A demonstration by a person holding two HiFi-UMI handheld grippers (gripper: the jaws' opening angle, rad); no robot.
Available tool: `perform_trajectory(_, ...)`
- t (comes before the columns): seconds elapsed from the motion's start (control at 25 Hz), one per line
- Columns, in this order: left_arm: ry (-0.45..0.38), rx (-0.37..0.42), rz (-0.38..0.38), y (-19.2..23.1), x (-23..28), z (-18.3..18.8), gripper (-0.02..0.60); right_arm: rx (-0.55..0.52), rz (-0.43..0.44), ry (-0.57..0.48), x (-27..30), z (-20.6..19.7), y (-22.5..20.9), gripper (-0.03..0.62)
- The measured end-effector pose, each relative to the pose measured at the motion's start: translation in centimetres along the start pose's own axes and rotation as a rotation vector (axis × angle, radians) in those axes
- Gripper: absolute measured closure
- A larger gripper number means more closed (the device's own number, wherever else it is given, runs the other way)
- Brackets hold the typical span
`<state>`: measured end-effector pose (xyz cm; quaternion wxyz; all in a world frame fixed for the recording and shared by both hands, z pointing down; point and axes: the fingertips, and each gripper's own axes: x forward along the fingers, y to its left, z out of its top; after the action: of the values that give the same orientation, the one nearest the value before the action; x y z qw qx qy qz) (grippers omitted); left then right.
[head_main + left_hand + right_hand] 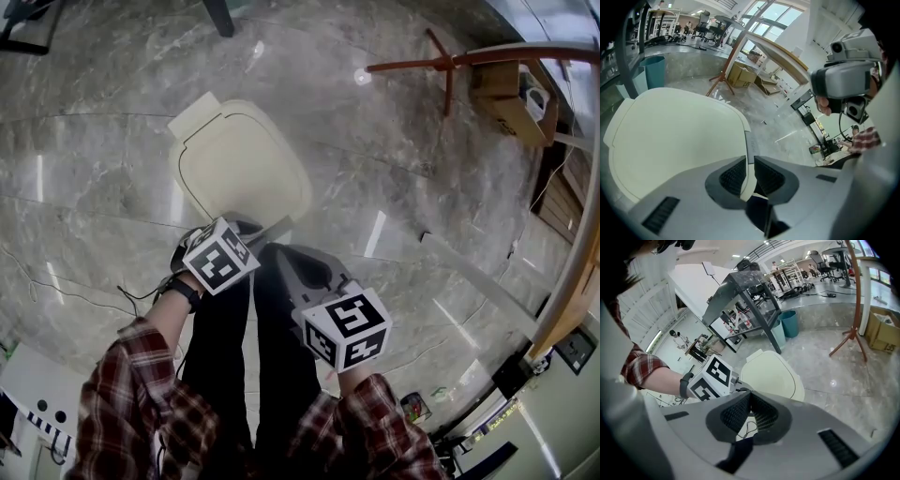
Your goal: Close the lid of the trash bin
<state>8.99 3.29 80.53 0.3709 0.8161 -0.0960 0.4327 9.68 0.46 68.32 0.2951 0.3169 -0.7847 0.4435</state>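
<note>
The cream trash bin (298, 200) stands on the marble floor in front of me, and its lid (239, 164) lies flat on top with the hinge at the far side. My left gripper (242, 230) is at the bin's near edge. In the left gripper view the lid (675, 140) fills the left half, and its thin front rim runs between the two pads of the left gripper (750, 161), which is shut on it. My right gripper (274, 253) hangs just right of the bin, touching nothing. In the right gripper view the right gripper (750, 397) has its pads together, with the bin lid (771, 373) beyond.
A red wooden stand (448, 66) and a cardboard box (511, 98) are at the far right. Teal bins (790, 323) sit under a metal table (740, 291). A thin cable (56, 291) lies on the floor at the left. The person's dark trouser legs (225, 356) are below the grippers.
</note>
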Motion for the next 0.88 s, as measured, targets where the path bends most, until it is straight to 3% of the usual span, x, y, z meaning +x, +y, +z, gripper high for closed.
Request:
perform_trajectory(0.2,-0.006,-0.003,0.006,-0.1,0.2,0.4,0.517,0.004,-0.002,-0.001,-0.2,0.0,-0.3,0.580)
perform_trajectory(0.44,-0.045,-0.104,0.019,0.6,-1.4,1.3,0.517,-0.004,-0.006,-0.008,-1.3,1.1,-0.1,0.580)
perform_trajectory(0.68,-0.208,-0.139,0.071,1.1,-8.2,7.2,0.517,-0.073,0.000,-0.069,-4.4,6.3,1.6,0.580)
perform_trajectory(0.88,-0.414,-0.234,0.078,-3.4,-17.9,11.6,0.517,-0.120,0.008,-0.114,-9.5,11.1,5.8,0.581)
